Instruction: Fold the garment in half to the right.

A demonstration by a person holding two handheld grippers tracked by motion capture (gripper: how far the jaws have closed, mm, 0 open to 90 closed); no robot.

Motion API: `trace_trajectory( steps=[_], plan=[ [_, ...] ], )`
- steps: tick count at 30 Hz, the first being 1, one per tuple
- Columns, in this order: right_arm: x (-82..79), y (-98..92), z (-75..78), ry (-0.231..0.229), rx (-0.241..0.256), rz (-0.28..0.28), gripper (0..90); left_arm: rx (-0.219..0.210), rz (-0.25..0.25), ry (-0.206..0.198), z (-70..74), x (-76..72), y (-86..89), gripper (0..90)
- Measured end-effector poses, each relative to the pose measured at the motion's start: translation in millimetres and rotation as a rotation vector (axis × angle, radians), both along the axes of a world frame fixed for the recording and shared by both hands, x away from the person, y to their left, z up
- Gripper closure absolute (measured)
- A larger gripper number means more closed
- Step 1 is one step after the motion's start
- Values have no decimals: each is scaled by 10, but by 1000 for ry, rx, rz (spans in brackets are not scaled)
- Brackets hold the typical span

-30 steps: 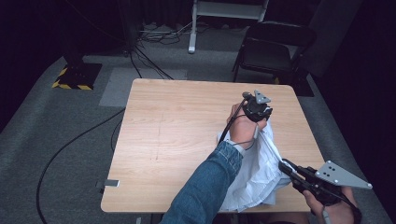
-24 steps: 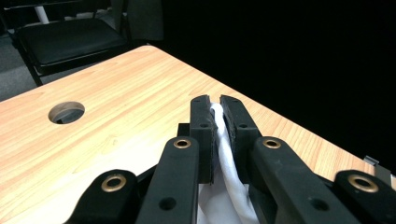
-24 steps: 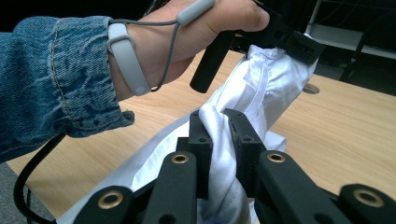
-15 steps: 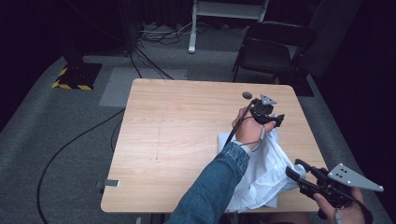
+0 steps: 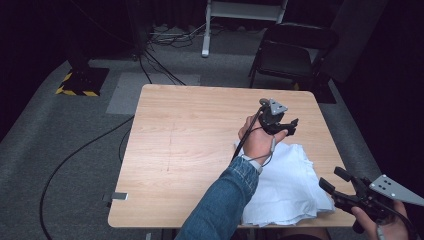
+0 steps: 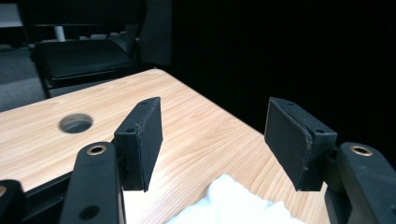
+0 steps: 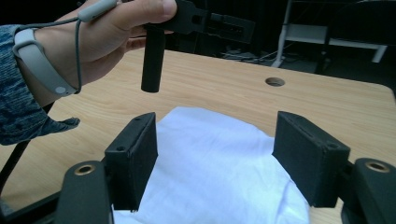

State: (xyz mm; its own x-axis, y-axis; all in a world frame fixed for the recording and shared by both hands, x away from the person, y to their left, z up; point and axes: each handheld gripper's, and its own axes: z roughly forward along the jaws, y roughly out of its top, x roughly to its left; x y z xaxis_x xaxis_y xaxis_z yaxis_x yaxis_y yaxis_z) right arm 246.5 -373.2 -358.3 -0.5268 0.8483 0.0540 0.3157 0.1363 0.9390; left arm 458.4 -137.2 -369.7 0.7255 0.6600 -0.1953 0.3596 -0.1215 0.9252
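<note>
Here the white cloth [image 5: 287,182] lies crumpled on the wooden table [image 5: 190,150], lower right of the high view — nothing holds it. The left gripper [image 5: 286,126] hovers just above the cloth's upper edge, jaws apart and empty; the right gripper [image 5: 334,187], at the frame's lower right, is likewise spread wide beside the cloth.
</note>
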Motion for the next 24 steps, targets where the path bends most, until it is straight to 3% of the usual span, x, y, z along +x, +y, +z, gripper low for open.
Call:
trace_trajectory(
  steps=[9, 16, 24],
  plan=[
    [89, 157, -43, 4, -34, 66, 295, 7, 39, -13, -11, -138, 330, 369],
    [163, 160, -76, 13, -61, 102, 272, 37, 40, -34, -42, -379, 512, 362],
    [210, 130, -125, 19, -86, 140, 252, 33, 28, -45, -80, -646, 637, 358]
  ],
)
